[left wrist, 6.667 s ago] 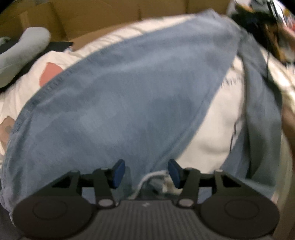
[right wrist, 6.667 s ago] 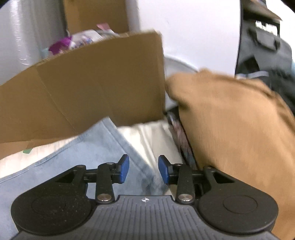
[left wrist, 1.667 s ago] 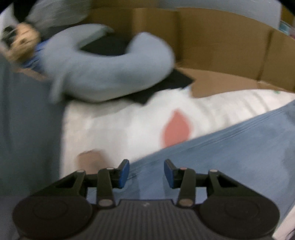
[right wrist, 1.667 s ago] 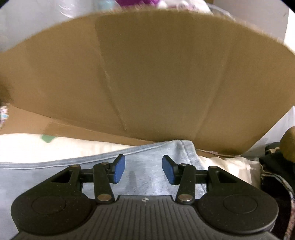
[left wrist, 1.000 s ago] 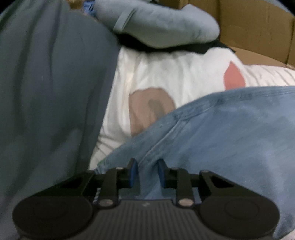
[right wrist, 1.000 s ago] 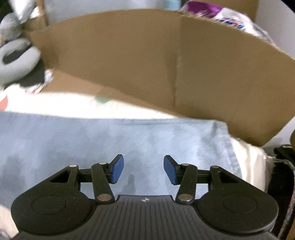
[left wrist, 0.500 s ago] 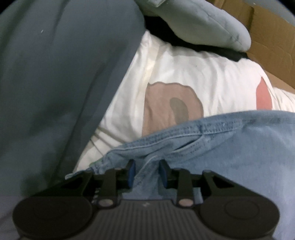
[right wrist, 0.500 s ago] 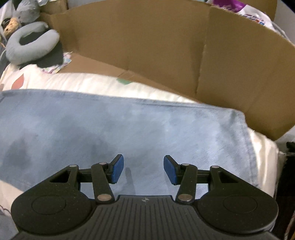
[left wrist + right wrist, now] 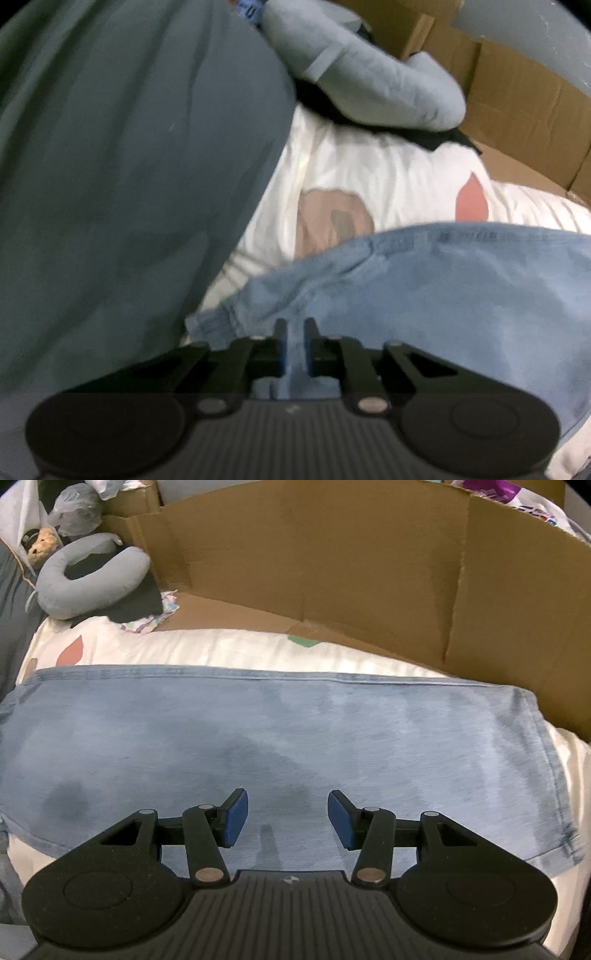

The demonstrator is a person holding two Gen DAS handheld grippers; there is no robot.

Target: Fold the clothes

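Light-blue denim garment (image 9: 277, 753), apparently jeans, spread flat and wide across a white printed duvet (image 9: 229, 646), long seamed edge running along the far side, hemmed end toward the right, the near edge reaching under the right gripper. Already lying as a broad doubled-looking band, though whether folded once or merely smoothed out, not settled from these views. Left gripper (image 9: 294, 341) clenched on a bunched ridge of the same denim (image 9: 424, 295) at its left end, cloth pinched between the blue pads and puckered around them, presumably to anchor or lift that end for carrying across. Right gripper (image 9: 286, 818) released, pads wide apart, hovering just above the middle of the fabric and touching nothing, seemingly placed to press the cloth flat or to drop onto the near edge. Beyond the garment, on the duvet's left side, a grey U-shaped neck pillow (image 9: 92, 579) resting on something black; a small stuffed toy (image 9: 38, 544) and a grey plastic bag (image 9: 75, 507) farther back. Tall brown cardboard sheet (image 9: 332, 572) standing along the far edge, walling off the work area. Large dark grey-green cloth (image 9: 122, 166) filling the left of the left wrist view, very close to the lens; blanket or clothing, impossible to say.
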